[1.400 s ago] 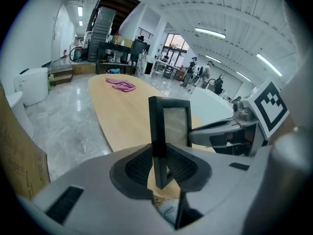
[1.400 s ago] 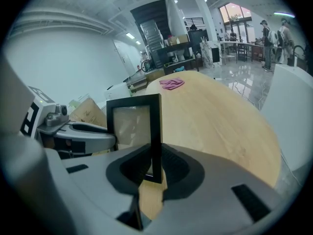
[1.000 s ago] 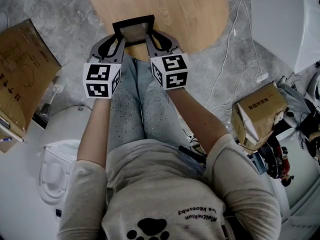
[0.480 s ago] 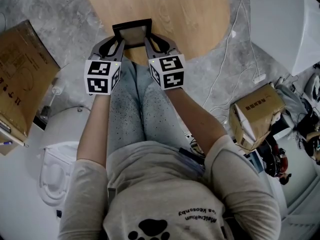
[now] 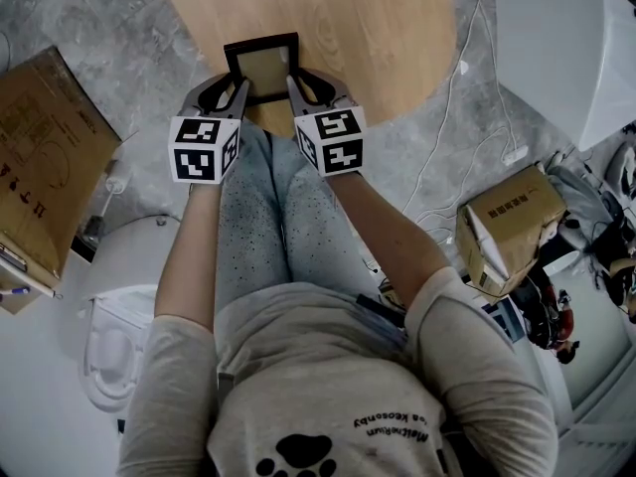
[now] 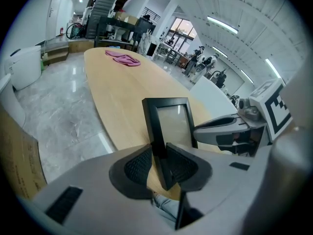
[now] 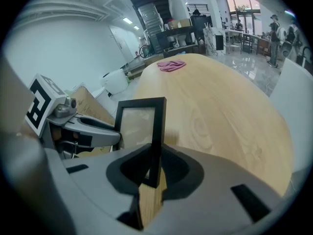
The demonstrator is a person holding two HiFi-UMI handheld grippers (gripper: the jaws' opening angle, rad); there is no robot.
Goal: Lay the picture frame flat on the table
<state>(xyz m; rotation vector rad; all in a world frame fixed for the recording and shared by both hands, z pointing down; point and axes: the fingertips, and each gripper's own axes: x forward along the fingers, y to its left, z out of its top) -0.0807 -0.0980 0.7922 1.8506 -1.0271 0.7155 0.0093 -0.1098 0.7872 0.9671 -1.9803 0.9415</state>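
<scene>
A black picture frame (image 5: 262, 68) sits at the near edge of the oval wooden table (image 5: 378, 28), its glass facing up towards me. My left gripper (image 5: 237, 89) grips the frame's left side and my right gripper (image 5: 294, 87) its right side. In the left gripper view the frame (image 6: 168, 121) stands between the pads of the left gripper (image 6: 159, 163), whose jaws are opening slightly while still touching the black edge. The right gripper view shows the frame (image 7: 142, 121) edge-on, pinched in the right gripper (image 7: 154, 168).
A pink cloth (image 6: 123, 58) lies at the table's far end. Cardboard boxes stand on the floor at the left (image 5: 40, 167) and right (image 5: 512, 227). A white seat (image 5: 109, 306) is at lower left, and a cable (image 5: 447, 117) runs across the grey floor.
The frame has tipped back, so more of its glass faces the head camera. Both grippers have shifted slightly forward over the table edge with it.
</scene>
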